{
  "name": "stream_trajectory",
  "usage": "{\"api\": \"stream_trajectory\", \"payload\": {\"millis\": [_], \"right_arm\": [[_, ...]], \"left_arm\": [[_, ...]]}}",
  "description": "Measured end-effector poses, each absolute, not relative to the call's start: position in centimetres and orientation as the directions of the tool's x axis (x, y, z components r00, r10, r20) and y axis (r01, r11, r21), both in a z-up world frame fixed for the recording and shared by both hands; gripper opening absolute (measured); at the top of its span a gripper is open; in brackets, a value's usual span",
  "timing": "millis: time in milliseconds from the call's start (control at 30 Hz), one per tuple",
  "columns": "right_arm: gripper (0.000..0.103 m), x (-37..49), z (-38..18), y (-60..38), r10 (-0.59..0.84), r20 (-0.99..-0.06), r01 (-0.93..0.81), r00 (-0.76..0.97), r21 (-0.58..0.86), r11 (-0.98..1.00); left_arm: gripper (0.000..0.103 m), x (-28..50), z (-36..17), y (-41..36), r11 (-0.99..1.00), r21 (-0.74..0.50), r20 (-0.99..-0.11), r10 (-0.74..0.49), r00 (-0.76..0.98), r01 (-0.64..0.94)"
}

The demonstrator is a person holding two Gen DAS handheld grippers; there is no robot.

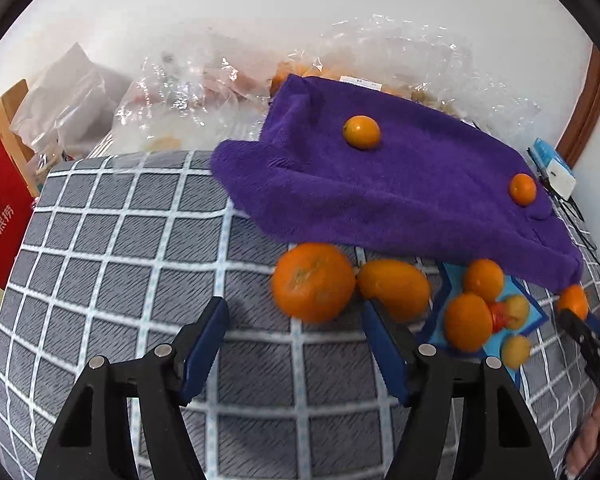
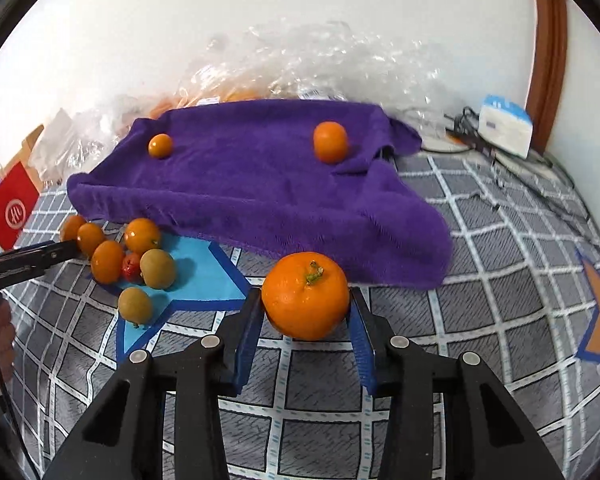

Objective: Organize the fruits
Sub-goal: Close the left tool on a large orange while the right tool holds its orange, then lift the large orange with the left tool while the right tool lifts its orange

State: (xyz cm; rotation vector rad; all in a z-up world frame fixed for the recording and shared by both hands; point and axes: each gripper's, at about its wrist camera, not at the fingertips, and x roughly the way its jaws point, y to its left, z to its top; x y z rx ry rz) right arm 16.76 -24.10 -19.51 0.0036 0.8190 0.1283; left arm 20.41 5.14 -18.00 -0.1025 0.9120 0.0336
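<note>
A: Right up close, the right gripper (image 2: 306, 312) has its jaws clenched on the orange (image 2: 305, 295), blue pads pressed to both sides, stem up, just off the near edge of the towel (image 2: 260, 188).

B: And the left gripper (image 1: 296, 348)?

A: Jaws released, nothing between them, only the checked cloth (image 1: 120, 260) below. Ahead of it, near the towel's front edge, sits a big blurred orange fruit with an oblong orange one (image 1: 394, 288) touching it.

B: On the towel itself?

A: Two kumquats (image 2: 160, 145), well apart, one towards each end.

B: And that pile?

A: Just in front of the towel's left corner, on a blue star patch (image 2: 204, 276): several small orange fruits, a little red one (image 2: 131, 267) tucked among them, and two brownish-green ones (image 2: 158, 269) nearest us. The left gripper's black tip reaches in beside that cluster.

B: Behind the towel?

A: Crumpled clear bags (image 2: 320, 60) against the wall, a red bag (image 2: 14, 208) off its left end, a white-and-blue pack (image 2: 506, 128) off its right.
</note>
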Motion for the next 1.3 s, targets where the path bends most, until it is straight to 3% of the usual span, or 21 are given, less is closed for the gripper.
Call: {"api": "stream_trajectory", "payload": {"millis": [100, 167, 233, 600, 1300], "right_arm": [[0.042, 17.0, -20.0, -23.9, 0.105, -0.737, -0.113, 0.667, 0.038, 0.993], [0.042, 16.7, -20.0, -23.8, 0.110, -0.733, -0.120, 0.672, 0.040, 0.992], [0.042, 16.7, -20.0, -23.8, 0.114, -0.733, -0.121, 0.670, 0.044, 0.992], [0.042, 16.8, -20.2, -24.1, 0.102, -0.734, -0.095, 0.671, 0.051, 0.994], [0.042, 16.3, -19.5, -24.5, 0.130, -0.705, -0.104, 0.697, 0.080, 0.991]], "left_arm": [[0.062, 20.7, -17.7, 4.9, 0.994, -0.095, -0.769, -0.044, 0.637, -0.046], [0.046, 21.1, -17.8, 4.8, 0.993, -0.112, -0.773, -0.064, 0.631, -0.036], [0.040, 21.0, -18.3, 5.0, 0.991, -0.125, -0.760, -0.063, 0.647, -0.050], [0.040, 19.1, -18.3, 5.3, 0.975, -0.215, -0.697, -0.117, 0.708, -0.051], [0.040, 16.3, -16.0, 4.6, 0.983, -0.183, -0.562, -0.082, 0.823, -0.028]]}}
